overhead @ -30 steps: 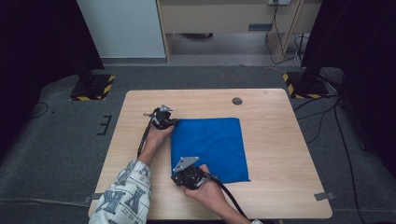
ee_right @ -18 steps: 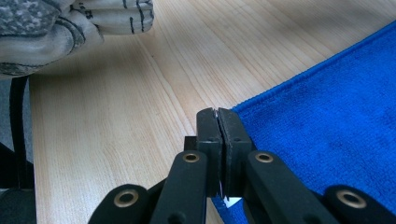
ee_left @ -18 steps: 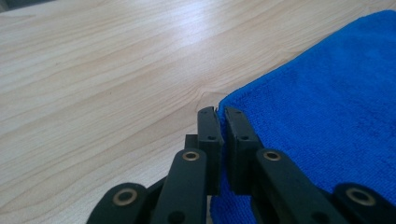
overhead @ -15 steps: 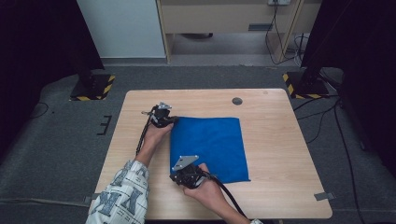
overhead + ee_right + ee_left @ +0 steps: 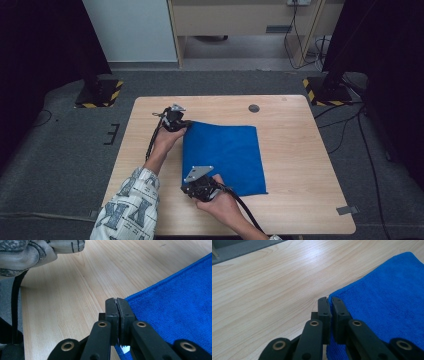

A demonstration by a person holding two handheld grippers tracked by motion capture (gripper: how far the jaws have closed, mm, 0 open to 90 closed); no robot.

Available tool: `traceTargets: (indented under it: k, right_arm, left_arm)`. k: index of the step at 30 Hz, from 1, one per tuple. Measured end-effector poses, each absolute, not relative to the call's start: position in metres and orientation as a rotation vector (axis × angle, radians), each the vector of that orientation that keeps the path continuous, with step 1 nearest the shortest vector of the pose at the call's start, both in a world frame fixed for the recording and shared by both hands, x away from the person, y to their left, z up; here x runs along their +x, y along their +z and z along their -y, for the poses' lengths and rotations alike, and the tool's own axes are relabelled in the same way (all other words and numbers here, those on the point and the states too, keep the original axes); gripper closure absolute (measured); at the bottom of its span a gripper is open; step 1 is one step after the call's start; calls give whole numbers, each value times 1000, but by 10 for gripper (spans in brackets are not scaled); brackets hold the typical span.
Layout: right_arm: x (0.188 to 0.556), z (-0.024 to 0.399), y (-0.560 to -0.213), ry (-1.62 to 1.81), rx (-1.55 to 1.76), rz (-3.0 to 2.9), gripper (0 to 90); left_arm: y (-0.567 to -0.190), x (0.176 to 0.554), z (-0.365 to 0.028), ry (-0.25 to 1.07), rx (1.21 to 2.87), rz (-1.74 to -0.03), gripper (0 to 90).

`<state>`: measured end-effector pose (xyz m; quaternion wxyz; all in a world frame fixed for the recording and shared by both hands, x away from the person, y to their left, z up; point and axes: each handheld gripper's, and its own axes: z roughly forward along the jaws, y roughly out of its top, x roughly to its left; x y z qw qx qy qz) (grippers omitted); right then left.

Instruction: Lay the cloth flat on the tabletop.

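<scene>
- Blue cloth (image 5: 224,157): lies spread on the table (image 5: 300,165), left of the table's middle; its left edge runs from far to near, and the body of the cloth extends rightward from both grippers.
- Left gripper (image 5: 186,125): at the far-left corner of the cloth. In the left gripper view the jaws stand closed on the cloth's edge (image 5: 331,303), the corner lifted slightly off the wood.
- Right gripper (image 5: 192,186): at the near-left corner. In the right gripper view the jaws are pressed together with the cloth's hem (image 5: 117,302) pinched between them.
- Governing relation: the two grips sit at opposite ends of the same left edge, so the cloth's free side lies to the right of both jaws. Each hand is nearest its own corner; neither reaches the right edge.
- Judged step: with both left corners held, the likely coming move carries that edge up and rightward over the cloth to fold it in half; both hands must travel level to keep the edge straight.
- Small dark disc (image 5: 254,108): set in the far part of the table, apart from the cloth.
</scene>
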<state>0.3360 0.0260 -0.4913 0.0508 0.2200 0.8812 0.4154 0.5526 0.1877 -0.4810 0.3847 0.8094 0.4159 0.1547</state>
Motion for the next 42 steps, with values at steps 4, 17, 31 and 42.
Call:
traceTargets:
  k: [4,17,31,42]
  right_arm:
    - [336,-25,-488,1279,672,-2669,887]
    - [334,-27,-483,1295,660,-2651,888]
    - [334,-30,-476,1334,661,-2630,889]
    - [329,-34,-466,1366,640,-2615,889]
  left_arm:
    - [-477,553,-186,391,2067,-1051,862]
    - [-475,553,-188,374,2078,-1046,863]
    - [-463,551,-193,378,2098,-1036,865]
    - [-438,551,-189,399,2122,-994,864]
